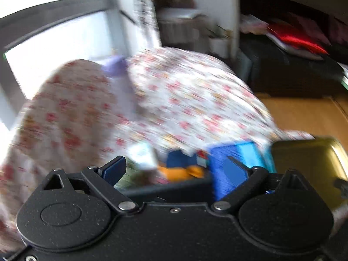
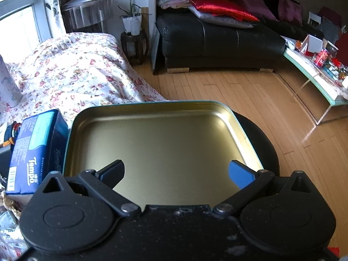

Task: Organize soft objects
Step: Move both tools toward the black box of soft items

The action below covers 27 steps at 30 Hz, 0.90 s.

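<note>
While the left gripper (image 1: 176,167) is motion-blurred, jaws wide and empty, aim it at the blue tissue pack (image 2: 35,150), at 9 o'clock of the gold tin tray (image 2: 156,139); right gripper (image 2: 176,171) hangs over the tray, wide apart, nothing held; grab the pack across its short sides, squeeze gently.

A black leather sofa (image 2: 219,41) stands against the far wall on the wooden plank floor (image 2: 228,91), with a shiny red cushion (image 2: 219,6) on top. Beside it, white plant pots (image 2: 132,24) sit on a dark round stool (image 2: 134,43), and a cluttered glass-topped bench (image 2: 315,76) stands at right.
</note>
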Each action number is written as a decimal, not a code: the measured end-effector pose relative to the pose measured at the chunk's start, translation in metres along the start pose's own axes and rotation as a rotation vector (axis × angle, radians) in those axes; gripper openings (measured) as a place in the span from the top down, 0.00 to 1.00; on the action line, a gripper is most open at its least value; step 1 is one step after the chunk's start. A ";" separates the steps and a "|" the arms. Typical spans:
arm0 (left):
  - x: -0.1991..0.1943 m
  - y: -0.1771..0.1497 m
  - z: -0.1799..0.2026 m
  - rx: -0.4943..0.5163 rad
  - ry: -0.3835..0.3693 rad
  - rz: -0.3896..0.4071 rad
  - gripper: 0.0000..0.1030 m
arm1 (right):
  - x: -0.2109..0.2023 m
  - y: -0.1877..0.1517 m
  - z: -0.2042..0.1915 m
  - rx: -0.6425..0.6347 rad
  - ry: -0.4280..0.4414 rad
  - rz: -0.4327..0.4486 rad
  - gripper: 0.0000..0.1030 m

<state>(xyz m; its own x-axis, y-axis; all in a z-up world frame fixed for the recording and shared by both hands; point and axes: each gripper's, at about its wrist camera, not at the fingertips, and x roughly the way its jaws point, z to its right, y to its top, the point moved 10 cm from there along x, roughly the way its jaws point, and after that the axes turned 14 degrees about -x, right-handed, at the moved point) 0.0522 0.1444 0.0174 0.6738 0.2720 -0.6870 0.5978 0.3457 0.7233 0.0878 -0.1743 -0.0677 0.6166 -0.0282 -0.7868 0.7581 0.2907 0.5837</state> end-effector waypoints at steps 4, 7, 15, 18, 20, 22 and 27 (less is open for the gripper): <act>0.005 0.023 -0.047 -0.082 0.056 0.006 0.09 | -0.009 0.005 -0.008 -0.046 0.005 0.052 0.01; 0.013 0.026 -0.076 -0.115 0.088 -0.012 0.09 | -0.018 0.009 -0.015 -0.096 -0.004 0.088 0.01; 0.028 0.023 -0.119 -0.101 0.124 -0.077 0.08 | -0.039 0.005 -0.057 -0.053 0.144 0.140 0.01; 0.037 0.017 -0.127 -0.156 0.103 -0.118 0.07 | -0.045 -0.004 -0.089 -0.024 0.219 0.129 0.01; 0.045 0.011 -0.130 -0.181 0.087 -0.149 0.06 | -0.051 -0.006 -0.111 -0.053 0.255 0.136 0.01; 0.049 0.009 -0.132 -0.184 0.098 -0.158 0.06 | -0.063 -0.006 -0.137 -0.103 0.304 0.165 0.01; 0.046 0.011 -0.137 -0.207 0.092 -0.126 0.06 | -0.083 -0.002 -0.190 -0.211 0.427 0.200 0.01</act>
<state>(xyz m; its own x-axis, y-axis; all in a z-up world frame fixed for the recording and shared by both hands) 0.0301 0.2836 -0.0156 0.5515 0.2927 -0.7812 0.5668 0.5556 0.6083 -0.0050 0.0092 -0.0413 0.5704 0.4277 -0.7012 0.5473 0.4387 0.7128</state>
